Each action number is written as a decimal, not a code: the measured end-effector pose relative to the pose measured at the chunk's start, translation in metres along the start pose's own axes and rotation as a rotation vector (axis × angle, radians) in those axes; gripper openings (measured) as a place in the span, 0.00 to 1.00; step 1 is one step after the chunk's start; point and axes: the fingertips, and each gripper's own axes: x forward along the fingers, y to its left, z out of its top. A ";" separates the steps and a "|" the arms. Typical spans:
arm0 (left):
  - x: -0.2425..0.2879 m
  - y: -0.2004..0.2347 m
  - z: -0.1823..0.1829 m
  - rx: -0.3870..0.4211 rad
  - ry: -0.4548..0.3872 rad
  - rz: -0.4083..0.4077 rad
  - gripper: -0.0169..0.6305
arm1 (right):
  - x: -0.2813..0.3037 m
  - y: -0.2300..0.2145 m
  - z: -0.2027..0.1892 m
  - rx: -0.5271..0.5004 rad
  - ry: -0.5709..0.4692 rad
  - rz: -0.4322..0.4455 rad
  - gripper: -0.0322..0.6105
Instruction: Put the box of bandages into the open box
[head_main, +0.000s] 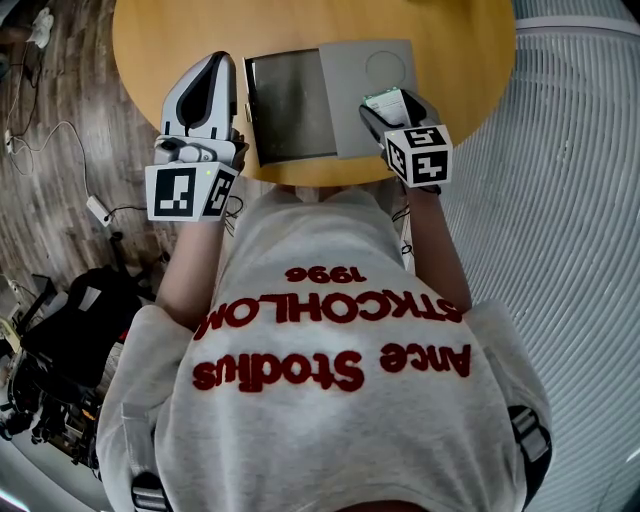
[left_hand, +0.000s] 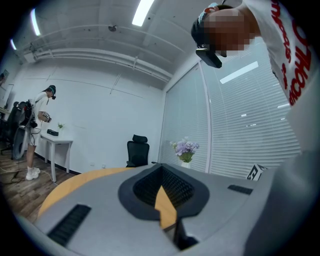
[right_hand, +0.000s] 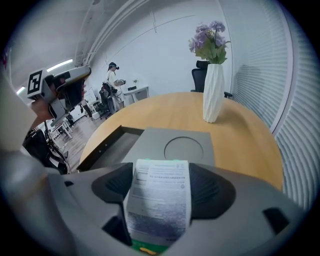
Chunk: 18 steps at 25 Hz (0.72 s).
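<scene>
The box of bandages (right_hand: 159, 200), white with small print and a green end, lies between the jaws of my right gripper (right_hand: 159, 172), whose dark pads press on its two sides. In the head view that gripper (head_main: 393, 100) holds the box of bandages (head_main: 385, 99) over the near right corner of the grey lid (head_main: 375, 70). The open box (head_main: 290, 108), dark inside, lies left of the lid, its wall (right_hand: 107, 147) ahead and to the left. My left gripper (head_main: 216, 68) hovers level at the open box's left side, shut and empty (left_hand: 162, 187).
The round wooden table (head_main: 180, 40) ends just before the person's body. A white vase of purple flowers (right_hand: 213, 90) stands at the table's far side. Cables (head_main: 60, 150) lie on the floor to the left. A person (left_hand: 37, 130) stands at a far desk.
</scene>
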 end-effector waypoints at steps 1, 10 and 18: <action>-0.001 0.001 0.002 0.000 -0.002 0.002 0.03 | -0.002 0.001 0.004 -0.001 -0.012 0.003 0.61; -0.013 0.008 0.018 0.014 -0.041 0.014 0.03 | -0.028 0.013 0.056 0.018 -0.219 0.035 0.61; -0.020 0.009 0.042 0.035 -0.103 0.023 0.03 | -0.071 0.026 0.121 0.025 -0.443 0.085 0.61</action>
